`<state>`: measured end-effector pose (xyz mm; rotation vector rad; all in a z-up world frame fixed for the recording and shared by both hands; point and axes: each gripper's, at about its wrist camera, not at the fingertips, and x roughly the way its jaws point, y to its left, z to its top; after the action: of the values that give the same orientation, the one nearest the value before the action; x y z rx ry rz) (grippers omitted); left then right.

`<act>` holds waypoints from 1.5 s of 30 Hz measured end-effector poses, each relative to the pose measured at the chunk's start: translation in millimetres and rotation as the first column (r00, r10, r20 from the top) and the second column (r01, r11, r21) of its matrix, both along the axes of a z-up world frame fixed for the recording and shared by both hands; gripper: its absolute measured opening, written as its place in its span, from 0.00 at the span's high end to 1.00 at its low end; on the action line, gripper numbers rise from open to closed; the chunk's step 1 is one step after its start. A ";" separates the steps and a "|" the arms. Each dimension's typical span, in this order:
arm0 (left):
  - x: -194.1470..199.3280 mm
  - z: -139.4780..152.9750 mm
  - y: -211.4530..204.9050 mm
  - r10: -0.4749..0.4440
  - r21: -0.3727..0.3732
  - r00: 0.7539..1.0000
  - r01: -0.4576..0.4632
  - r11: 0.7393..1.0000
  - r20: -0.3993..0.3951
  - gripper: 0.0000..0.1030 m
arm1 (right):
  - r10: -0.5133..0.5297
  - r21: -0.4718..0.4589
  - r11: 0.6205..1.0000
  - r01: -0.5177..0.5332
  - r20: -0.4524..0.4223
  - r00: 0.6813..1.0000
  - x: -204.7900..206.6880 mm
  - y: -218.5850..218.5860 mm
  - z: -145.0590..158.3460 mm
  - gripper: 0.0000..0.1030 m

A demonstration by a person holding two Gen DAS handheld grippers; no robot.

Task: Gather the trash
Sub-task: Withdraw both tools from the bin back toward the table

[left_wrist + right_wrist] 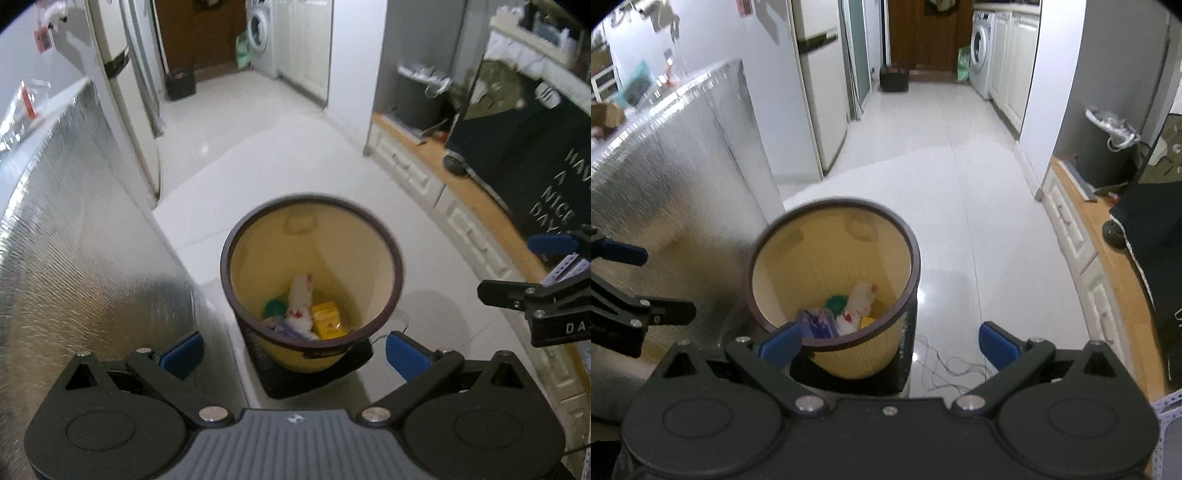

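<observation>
You are holding the left gripper [293,349] above the yellow wastebasket [312,273], its blue pads [184,350] spread wide and gripping nothing. Your right gripper [888,347] is hovering over the same bin, fingers equally wide apart and empty. The wastebasket is standing upright on a black base [317,373] on the white tiled floor [258,155], just beside a foil-covered panel [74,240]. Inside (down at the bottom) are lying a crumpled white wrapper [301,299], a yellow box [327,317] and a green cap [275,306].
</observation>
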<state>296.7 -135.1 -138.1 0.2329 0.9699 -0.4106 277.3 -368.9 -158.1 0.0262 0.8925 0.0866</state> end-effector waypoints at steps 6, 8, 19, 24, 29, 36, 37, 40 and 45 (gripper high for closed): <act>-31.8 37.4 6.4 -0.015 -0.049 0.994 0.020 0.999 0.112 0.00 | 0.012 0.022 1.000 -0.015 0.100 0.995 -29.7 -8.0 31.0 0.00; -42.2 50.7 10.2 -0.021 -0.069 0.989 0.032 0.997 0.150 0.00 | 0.016 0.025 1.000 -0.019 0.137 0.990 -38.8 -9.4 41.2 0.00; -75.7 111.6 53.1 0.088 -0.157 0.934 -0.035 0.987 0.345 0.00 | 0.055 0.048 0.996 -0.075 0.336 0.940 -68.8 7.5 96.6 0.00; -85.3 134.4 88.8 0.179 -0.177 0.893 -0.114 0.978 0.414 0.00 | 0.126 0.029 0.988 -0.152 0.424 0.897 -69.5 35.6 118.5 0.00; -90.4 153.7 126.6 0.267 -0.196 0.844 -0.196 0.961 0.466 0.00 | 0.189 0.023 0.974 -0.227 0.476 0.859 -62.0 68.0 132.8 0.00; -85.4 172.3 186.1 0.388 -0.228 0.772 -0.314 0.922 0.504 0.00 | 0.292 0.007 0.940 -0.341 0.502 0.814 -40.7 122.0 145.6 0.00; -83.0 173.6 193.6 0.405 -0.235 0.763 -0.330 0.914 0.504 0.00 | 0.301 0.007 0.936 -0.352 0.505 0.809 -38.9 129.7 147.4 0.00; -75.1 176.5 213.8 0.452 -0.258 0.740 -0.371 0.892 0.498 0.00 | 0.339 0.009 0.916 -0.402 0.519 0.784 -29.8 157.5 151.8 0.00; -54.8 179.0 246.7 0.511 -0.283 0.711 -0.426 0.859 0.482 0.00 | 0.393 0.008 0.882 -0.471 0.539 0.745 -14.8 196.5 160.5 0.00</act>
<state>241.9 111.6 40.9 -0.0498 0.3967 0.0693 262.5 -172.3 2.4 -0.0714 0.3204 0.5752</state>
